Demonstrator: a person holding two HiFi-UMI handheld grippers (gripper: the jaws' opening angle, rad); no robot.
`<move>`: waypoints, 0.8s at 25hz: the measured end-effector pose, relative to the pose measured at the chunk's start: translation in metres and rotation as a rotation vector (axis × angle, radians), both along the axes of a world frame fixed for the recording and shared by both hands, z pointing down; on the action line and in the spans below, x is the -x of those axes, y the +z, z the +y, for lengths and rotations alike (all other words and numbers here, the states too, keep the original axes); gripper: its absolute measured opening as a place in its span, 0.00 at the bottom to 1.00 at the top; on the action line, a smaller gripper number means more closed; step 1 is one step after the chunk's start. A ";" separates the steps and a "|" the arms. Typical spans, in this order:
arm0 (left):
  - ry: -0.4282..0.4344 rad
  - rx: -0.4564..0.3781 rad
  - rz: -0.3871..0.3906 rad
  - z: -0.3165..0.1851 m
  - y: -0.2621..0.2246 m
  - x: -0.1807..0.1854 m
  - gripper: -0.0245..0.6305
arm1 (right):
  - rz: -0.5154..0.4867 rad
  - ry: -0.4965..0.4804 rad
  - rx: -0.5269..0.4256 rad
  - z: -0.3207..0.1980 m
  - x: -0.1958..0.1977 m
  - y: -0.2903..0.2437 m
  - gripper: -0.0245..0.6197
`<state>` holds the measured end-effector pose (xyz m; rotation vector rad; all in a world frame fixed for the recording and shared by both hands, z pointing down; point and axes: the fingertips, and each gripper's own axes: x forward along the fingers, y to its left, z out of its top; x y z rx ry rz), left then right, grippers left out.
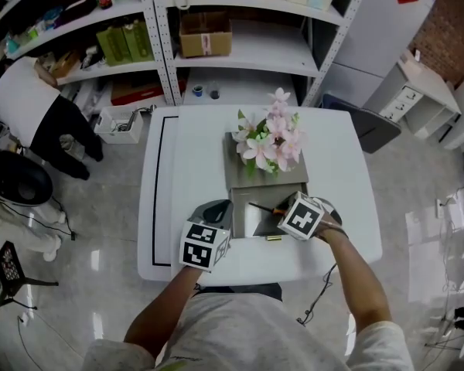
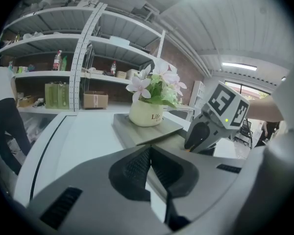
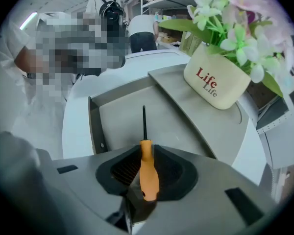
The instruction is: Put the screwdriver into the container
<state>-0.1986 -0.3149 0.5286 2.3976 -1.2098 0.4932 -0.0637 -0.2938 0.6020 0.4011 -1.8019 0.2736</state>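
A screwdriver (image 3: 148,173) with an orange handle and a thin black shaft is held in my right gripper (image 3: 146,148), which is shut on the handle. Its tip points out over the open grey container (image 3: 122,124). In the head view the screwdriver (image 1: 264,207) hangs over the container's hollow (image 1: 251,221) at the table's front middle, with the right gripper (image 1: 286,212) at the hollow's right rim. My left gripper (image 1: 215,210) rests at the container's left rim. In its own view the left gripper (image 2: 150,153) is shut with nothing between its pads.
A cream pot of pink flowers (image 1: 268,141) stands on the container's flat grey back part (image 1: 240,178). A small brass piece (image 1: 274,239) lies near the table's front edge. A black line (image 1: 156,192) runs along the white table's left side. Shelves (image 1: 216,45) and a person (image 1: 31,107) are beyond.
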 end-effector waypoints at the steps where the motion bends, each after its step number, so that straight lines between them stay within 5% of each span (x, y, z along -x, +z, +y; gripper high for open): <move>1: -0.003 -0.003 -0.001 0.000 -0.002 -0.001 0.04 | -0.015 0.010 -0.002 0.000 -0.001 -0.003 0.17; 20: -0.102 -0.072 -0.034 -0.019 -0.047 -0.042 0.04 | -0.436 0.225 -0.238 -0.020 -0.044 -0.112 0.06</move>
